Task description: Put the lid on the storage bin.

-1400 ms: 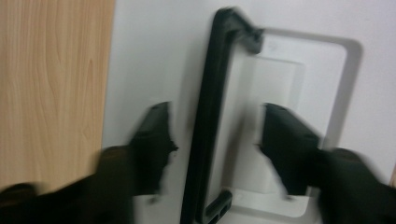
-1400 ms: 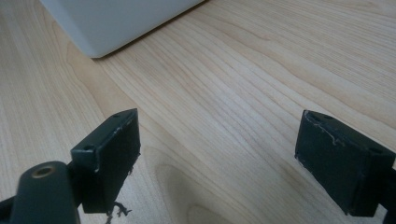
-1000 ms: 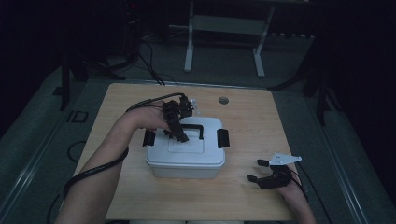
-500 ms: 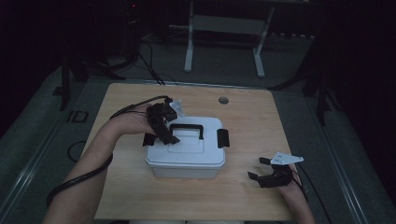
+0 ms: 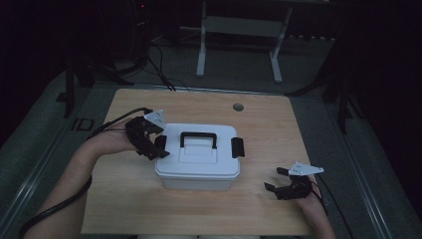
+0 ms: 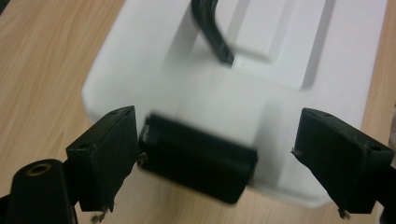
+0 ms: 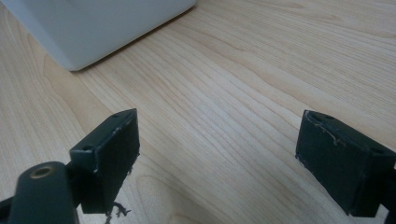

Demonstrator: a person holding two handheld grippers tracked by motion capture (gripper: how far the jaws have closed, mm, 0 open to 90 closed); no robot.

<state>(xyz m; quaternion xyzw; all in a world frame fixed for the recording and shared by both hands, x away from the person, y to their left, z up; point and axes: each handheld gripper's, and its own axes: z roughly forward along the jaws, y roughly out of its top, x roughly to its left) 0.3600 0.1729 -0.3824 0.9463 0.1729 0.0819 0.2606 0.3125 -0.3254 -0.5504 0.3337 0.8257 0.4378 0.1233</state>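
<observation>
A white lidded box [image 5: 196, 159] with a black carry handle [image 5: 198, 137] stands mid-table. It has a black latch on its left end [image 5: 160, 144] and another on its right end [image 5: 237, 147]. My left gripper [image 5: 158, 148] hovers at the left end, open. In the left gripper view, the left latch [image 6: 198, 163] lies between the jaws of that gripper [image 6: 215, 154]: close to one jaw, a wide gap to the other. My right gripper [image 5: 274, 179] rests low on the table to the right of the box, open, with bare wood between its jaws [image 7: 217, 154].
The wooden table [image 5: 268, 129] has a small round grommet [image 5: 238, 106] near its far edge. A box corner [image 7: 93, 23] shows in the right gripper view. Cables trail off the table's left side [image 5: 54, 209]. A white stand [image 5: 239, 30] is on the dark floor beyond.
My left gripper has moved leftward from over the lid near the handle to the box's left end, around the latch. The right gripper has stayed put.
</observation>
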